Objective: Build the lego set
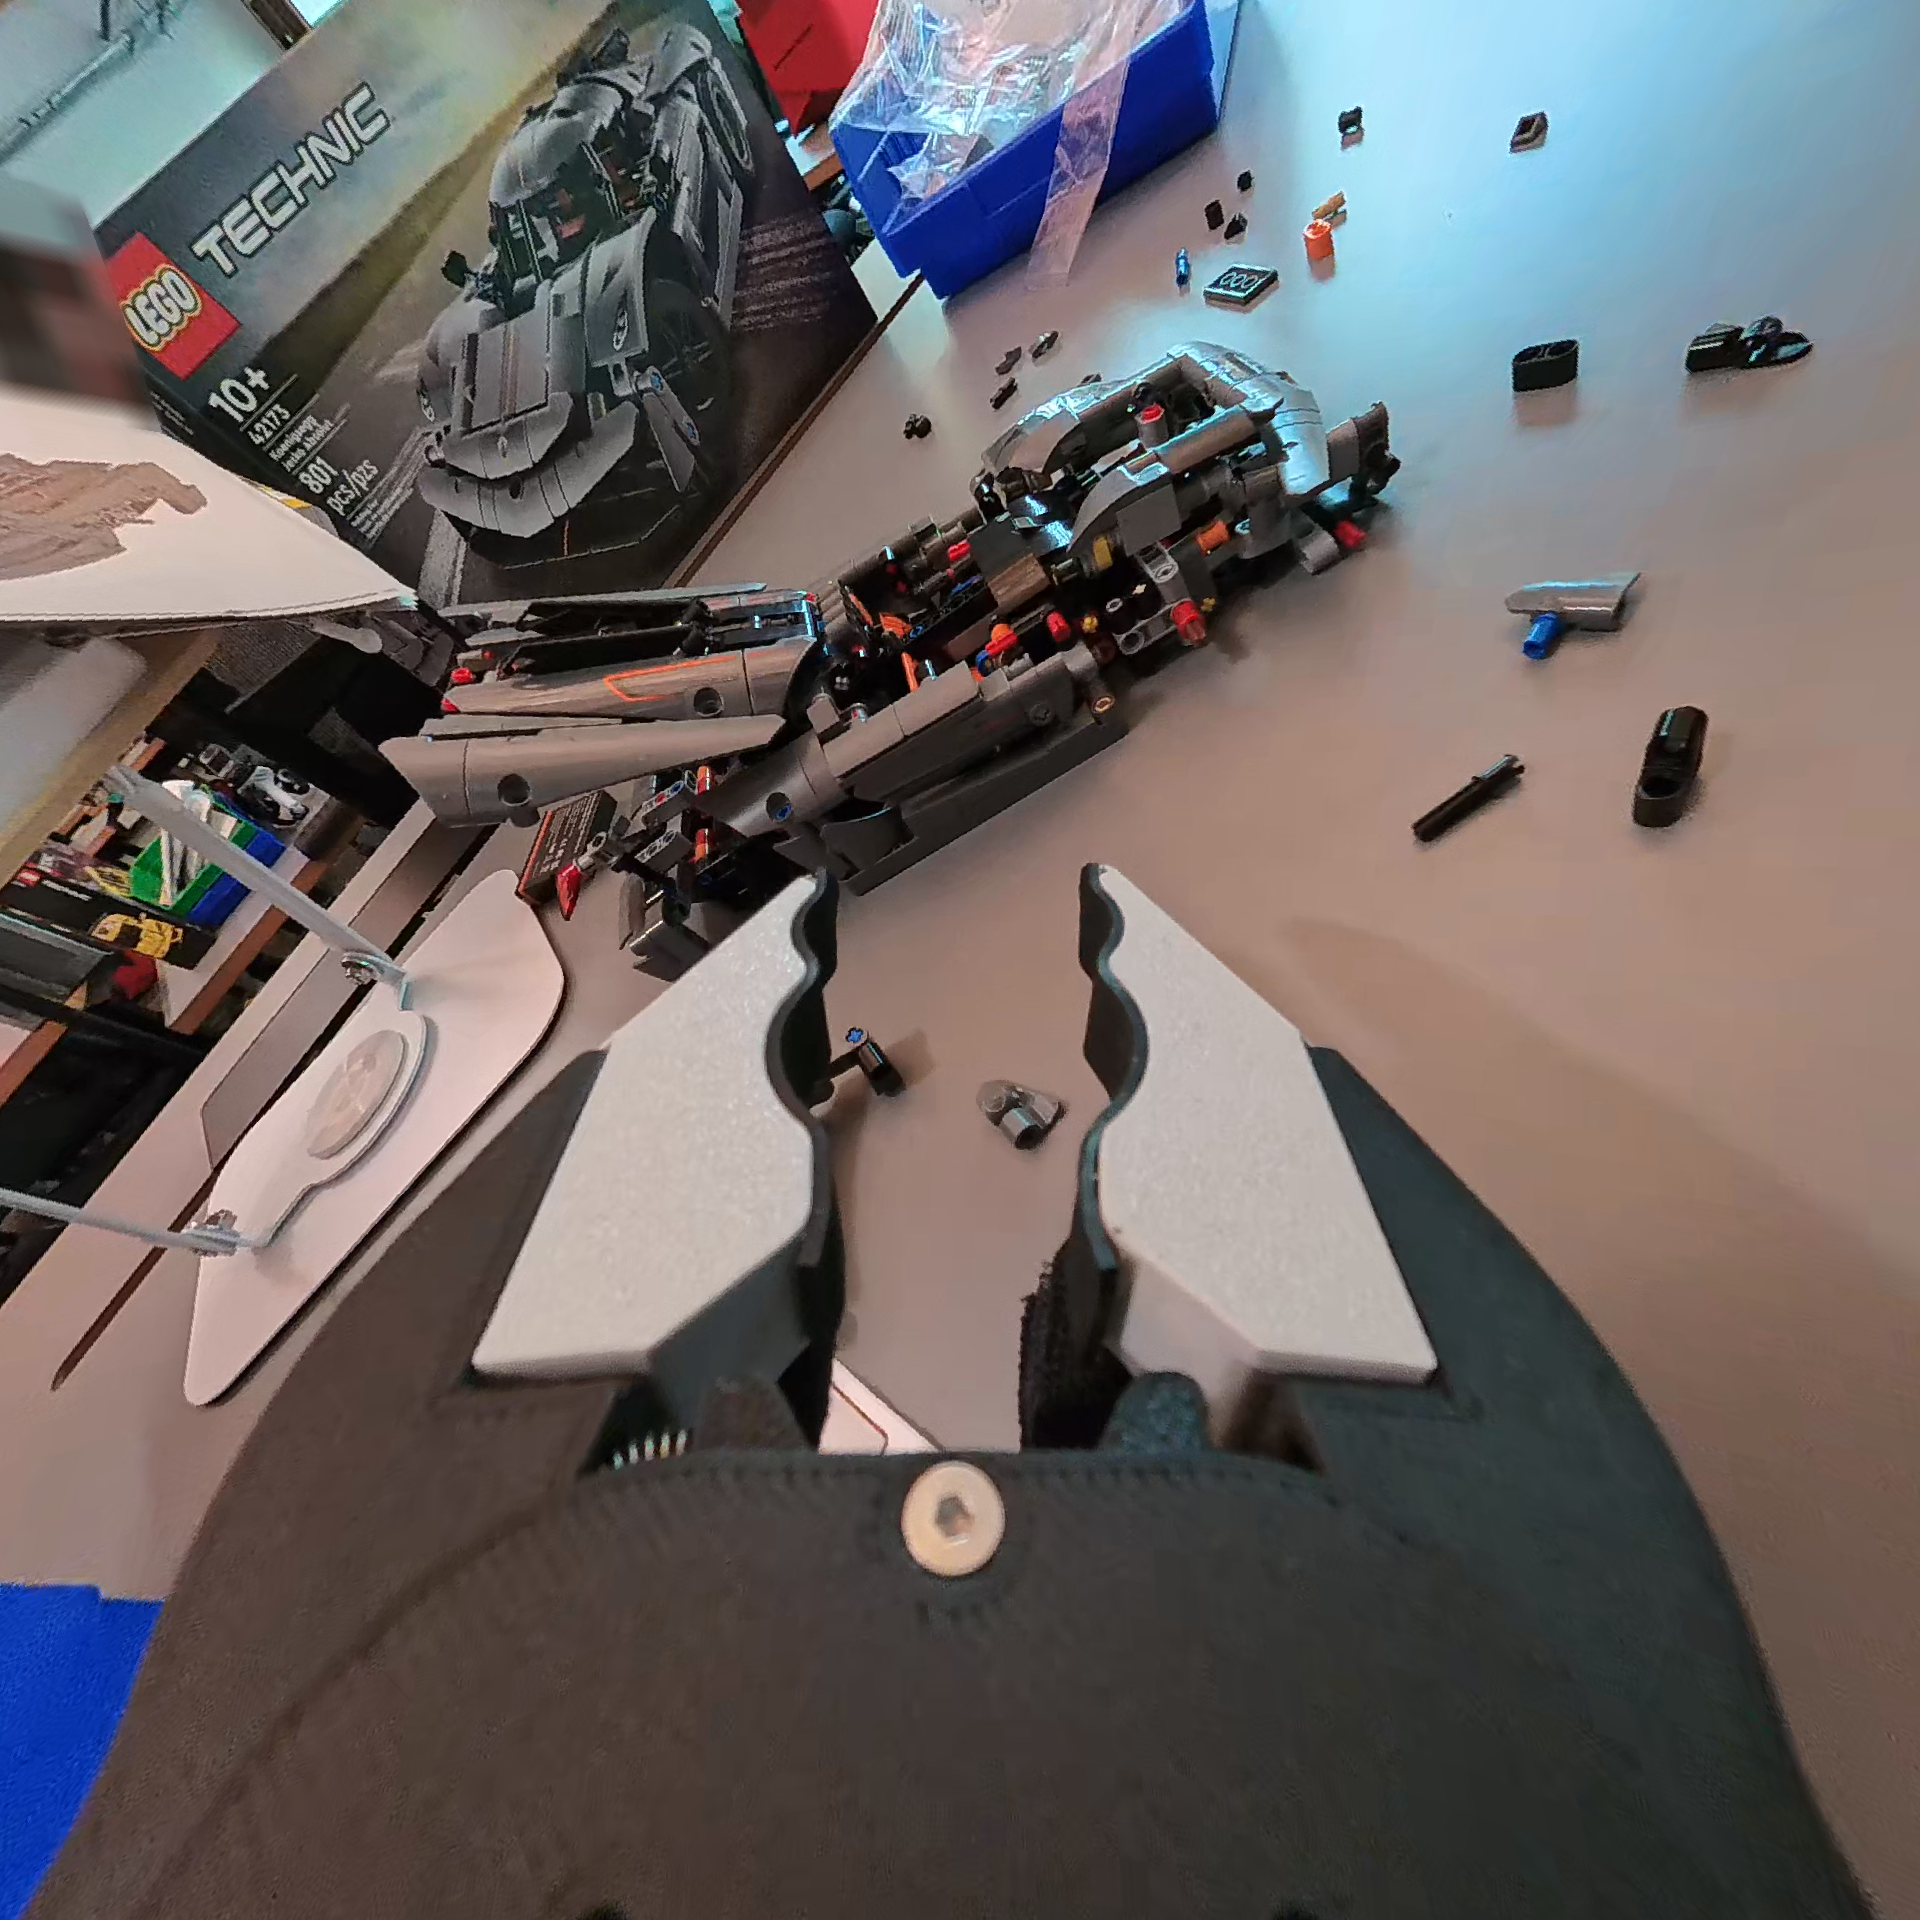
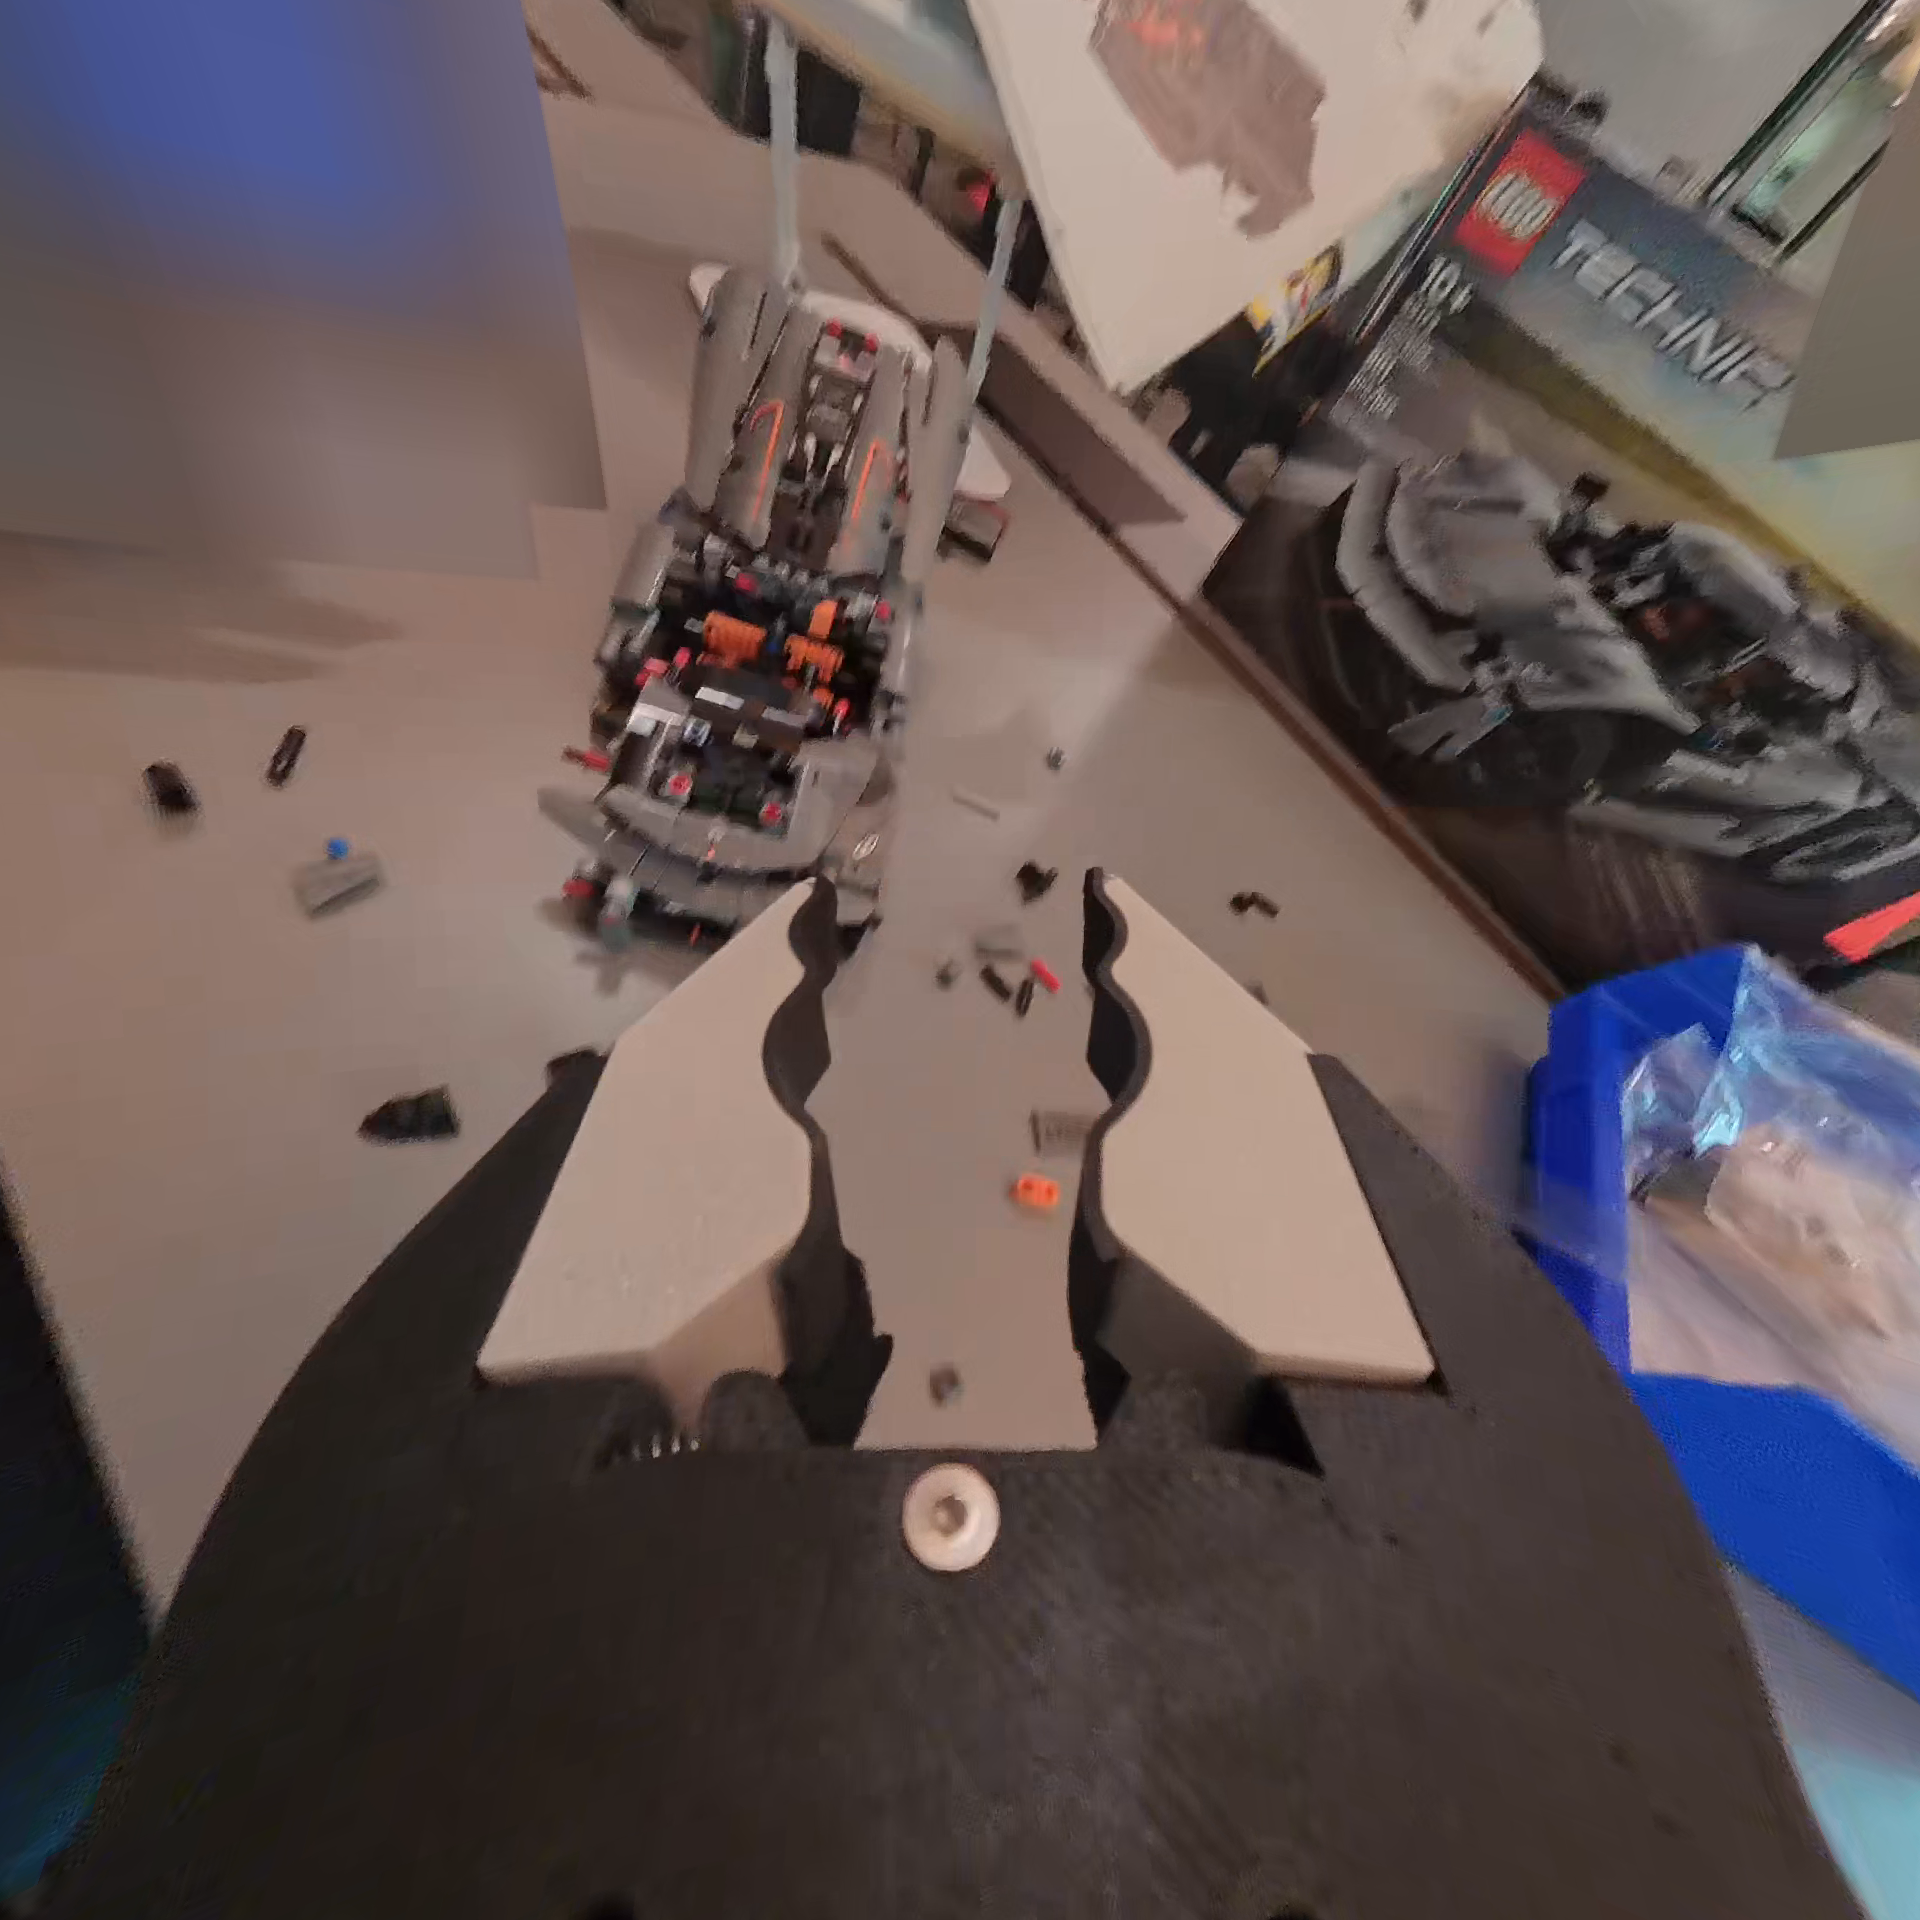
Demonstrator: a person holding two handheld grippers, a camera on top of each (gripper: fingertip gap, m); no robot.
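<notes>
Lying loose — 1 car build (image 1: 914, 623), 2 grippers (image 1: 956, 894) (image 2: 951, 894) agape.

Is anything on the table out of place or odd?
Nothing looks damaged. Small loose parts lie scattered on the table around the half-built car, which is normal mid-build. Both grippers are open and empty.

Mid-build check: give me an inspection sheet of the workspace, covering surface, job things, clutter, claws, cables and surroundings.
Surface: tan table, loose parts scattered on it.
Job's things: part-built grey car model lying on the table; set box standing behind it; open instruction booklet on a stand.
Clutter: blue bin holding plastic bags; small grey piece and black pin between the left claw's fingers, untouched; orange piece on the table.
Claws: left claw open, empty; right claw open, empty.
Cables: nothing seen.
Surroundings: shelves with boxes beyond the table edge.
</notes>
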